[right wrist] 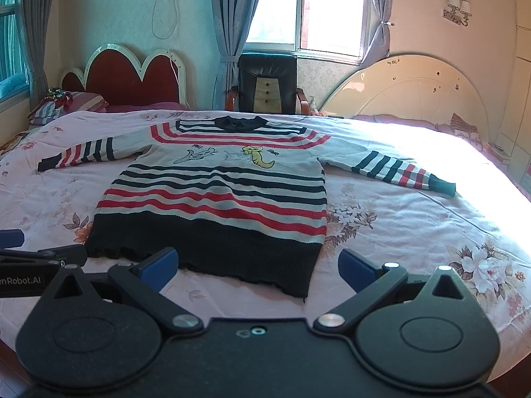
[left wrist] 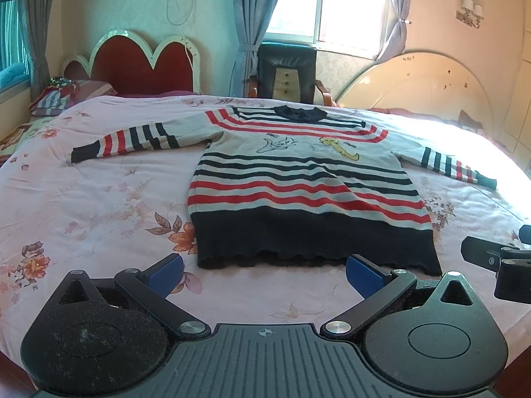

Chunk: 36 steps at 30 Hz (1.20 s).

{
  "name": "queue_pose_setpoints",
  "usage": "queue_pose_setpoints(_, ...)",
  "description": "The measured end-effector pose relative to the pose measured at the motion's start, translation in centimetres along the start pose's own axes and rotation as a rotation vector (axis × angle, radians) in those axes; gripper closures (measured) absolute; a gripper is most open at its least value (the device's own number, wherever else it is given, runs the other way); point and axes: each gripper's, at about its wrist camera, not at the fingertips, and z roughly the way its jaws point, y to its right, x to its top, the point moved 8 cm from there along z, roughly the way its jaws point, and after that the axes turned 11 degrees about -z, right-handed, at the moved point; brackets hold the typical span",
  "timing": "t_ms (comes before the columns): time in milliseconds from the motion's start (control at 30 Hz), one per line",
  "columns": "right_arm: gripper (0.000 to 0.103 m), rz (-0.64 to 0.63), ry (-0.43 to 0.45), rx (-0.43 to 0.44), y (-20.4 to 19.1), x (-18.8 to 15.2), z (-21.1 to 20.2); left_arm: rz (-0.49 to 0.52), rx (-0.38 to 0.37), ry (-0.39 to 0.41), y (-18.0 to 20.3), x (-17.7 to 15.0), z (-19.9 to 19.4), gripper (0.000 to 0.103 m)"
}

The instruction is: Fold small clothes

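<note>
One striped sweater [left wrist: 298,179] spread flat and face up on the bed [left wrist: 99,205], sleeves out to both sides, dark hem nearest. Seen from the left wrist: left gripper [left wrist: 264,273] empty, jaws spread wide, hanging just short of the hem. Soft knit, light and limp, likely to sag and stretch; best pinched at a cuff or hem corner, through both layers. Plenty of bare floral quilt on the left.

Seen from the right wrist: right gripper [right wrist: 257,267] likewise empty with jaws apart, over the hem's right corner. Right cuff near the bed's edge; otherwise open room for swinging sleeves inward
</note>
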Motion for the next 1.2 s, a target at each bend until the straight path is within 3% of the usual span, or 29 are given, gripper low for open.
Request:
queue_pose_setpoints(133,0.001,0.018,0.0,0.002,1.0,-0.3,0.6,-0.082,-0.072,-0.029,-0.1,0.7,1.5,0.0)
queue_pose_setpoints(267,0.001,0.085,0.006,-0.035,4.3,-0.4,1.8,-0.069,-0.198,-0.031,1.6,2.0,3.8,0.0)
queue_pose_setpoints(433,0.002,0.199,0.048,-0.104,10.8,0.6,4.6,-0.115,-0.177,0.04,2.6,6.0,8.1,0.0)
queue_pose_setpoints(500,0.009,0.261,0.074,-0.126,14.2,1.1,6.4,-0.116,-0.168,0.065,2.8,7.5,10.5,0.0)
queue_pose_setpoints(567,0.031,0.328,0.07,-0.154,17.7,1.3,9.0,-0.129,-0.197,0.11,3.1,9.0,12.4,0.0)
queue_pose_setpoints(600,0.036,0.364,0.071,-0.163,19.4,1.4,10.3,-0.134,-0.195,0.116,3.4,9.7,13.4,0.0)
queue_pose_setpoints(667,0.045,0.426,0.074,-0.19,22.7,1.5,13.2,-0.145,-0.183,0.056,4.0,10.8,16.3,0.0)
queue_pose_setpoints(700,0.047,0.462,0.071,-0.198,24.3,1.5,14.8,-0.139,-0.158,0.031,4.1,11.2,17.6,0.0)
queue_pose_setpoints(767,0.061,0.544,0.068,-0.196,27.3,1.0,18.0,-0.123,-0.077,0.006,4.2,12.0,20.4,0.0)
queue_pose_setpoints(833,0.069,0.633,0.044,-0.204,29.9,0.1,21.1,-0.135,-0.08,-0.018,4.4,12.6,22.7,0.0)
queue_pose_setpoints(900,0.069,0.725,0.04,-0.213,32.3,-0.9,23.8,-0.135,-0.047,-0.021,4.5,13.2,24.7,0.0)
queue_pose_setpoints(1033,0.065,0.834,0.03,-0.253,35.9,-2.8,27.7,-0.092,-0.06,-0.038,5.6,14.2,28.1,0.0)
queue_pose_setpoints(1133,0.058,0.941,0.03,-0.301,38.2,-4.8,28.9,-0.084,-0.059,-0.056,6.5,14.5,30.1,0.0)
queue_pose_setpoints(1200,0.058,1.027,0.074,-0.276,39.4,-5.9,29.3,-0.078,-0.063,-0.062,6.9,14.7,31.2,0.0)
